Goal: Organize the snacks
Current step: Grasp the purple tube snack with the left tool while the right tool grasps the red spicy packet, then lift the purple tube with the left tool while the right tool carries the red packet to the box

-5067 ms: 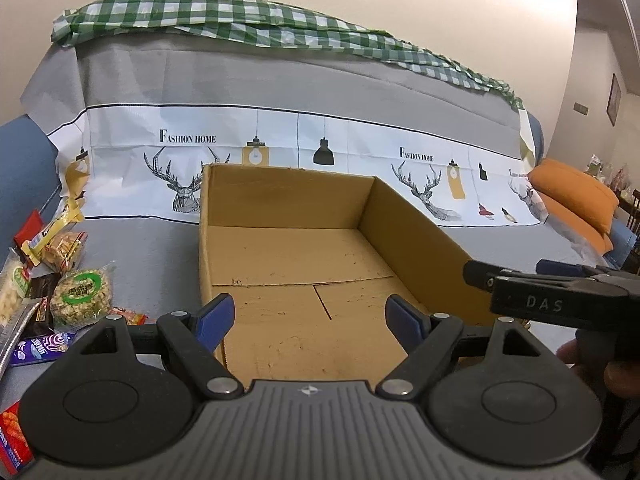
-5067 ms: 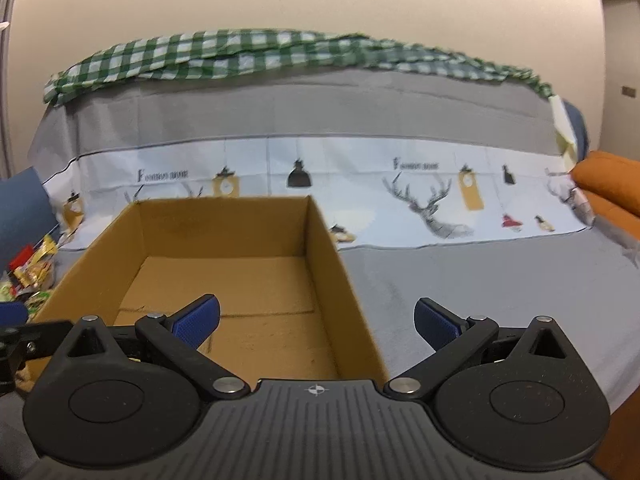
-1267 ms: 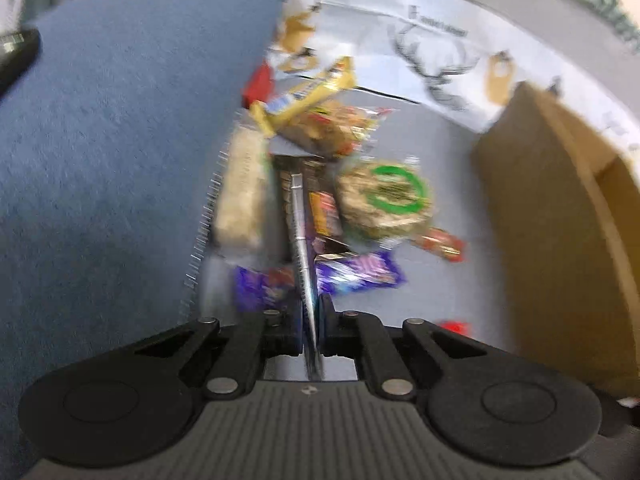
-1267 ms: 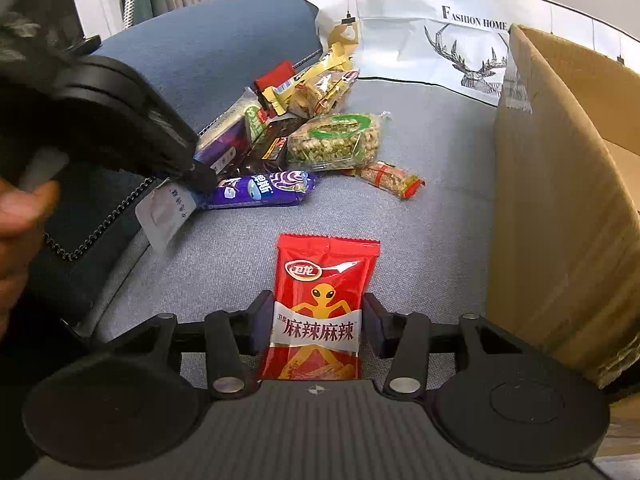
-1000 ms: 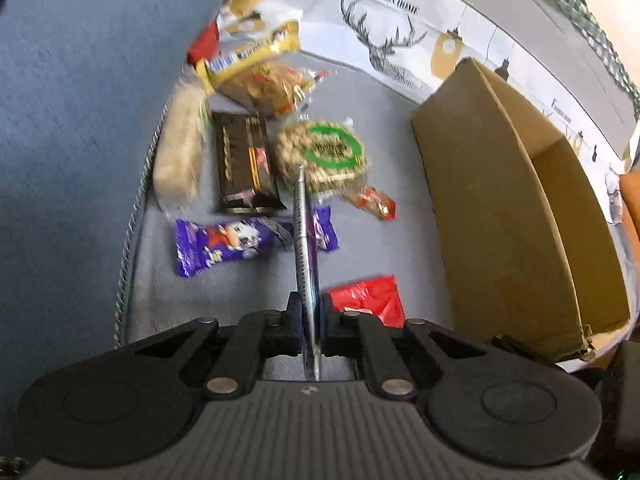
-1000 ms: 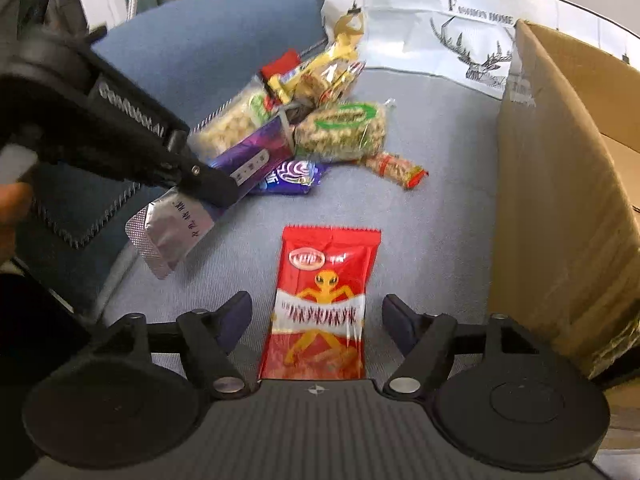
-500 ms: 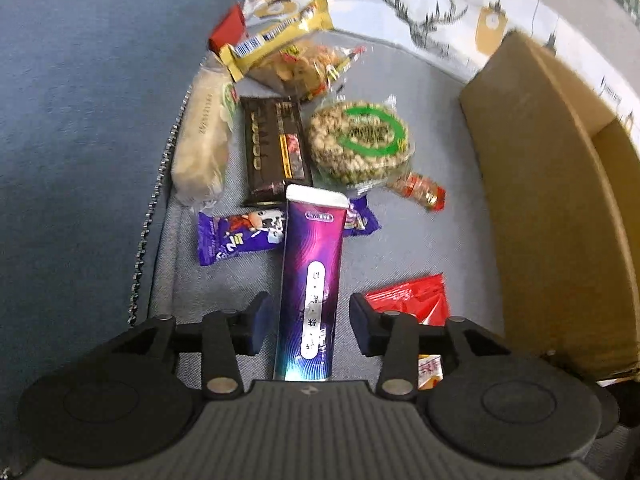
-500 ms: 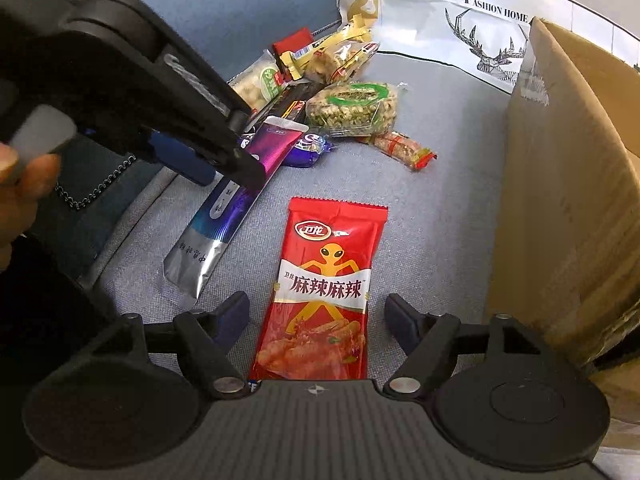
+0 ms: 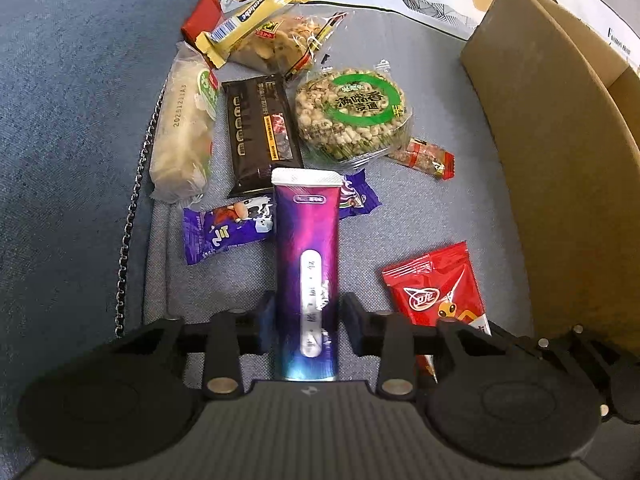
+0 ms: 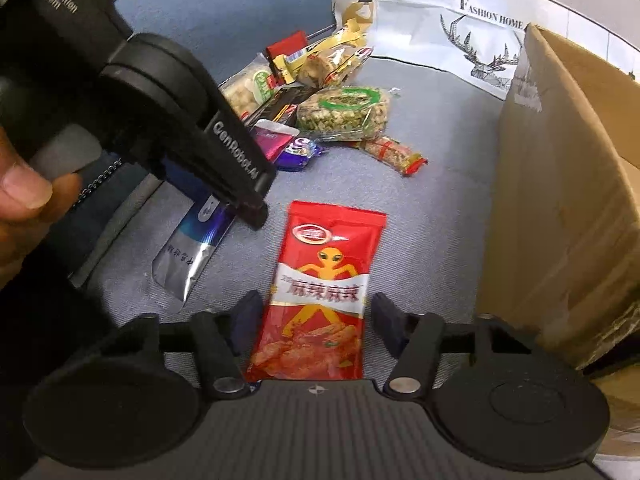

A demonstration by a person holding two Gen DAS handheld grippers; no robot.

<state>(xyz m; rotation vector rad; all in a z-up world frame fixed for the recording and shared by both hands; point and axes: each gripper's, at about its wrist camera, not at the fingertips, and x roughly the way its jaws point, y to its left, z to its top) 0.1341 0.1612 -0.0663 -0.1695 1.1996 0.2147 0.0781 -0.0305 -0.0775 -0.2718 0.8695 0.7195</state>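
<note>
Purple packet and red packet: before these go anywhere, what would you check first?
1. Purple packet lies lengthwise between the left gripper fingers: ok.
2. Left grip is firm: cannot tell; the fingers sit right at the packet's edges.
3. Red packet lies between the right gripper fingers: ok.
4. Right grip is closed on it: not ok; jaws open, a gap on each side.
5. Box is close, right of both packets: ok.
6. Room inside the box: cannot tell; its floor is hidden.

purple packet [image 9: 307, 264]: glossy foil | box [image 9: 560, 152]: matt cardboard
</note>
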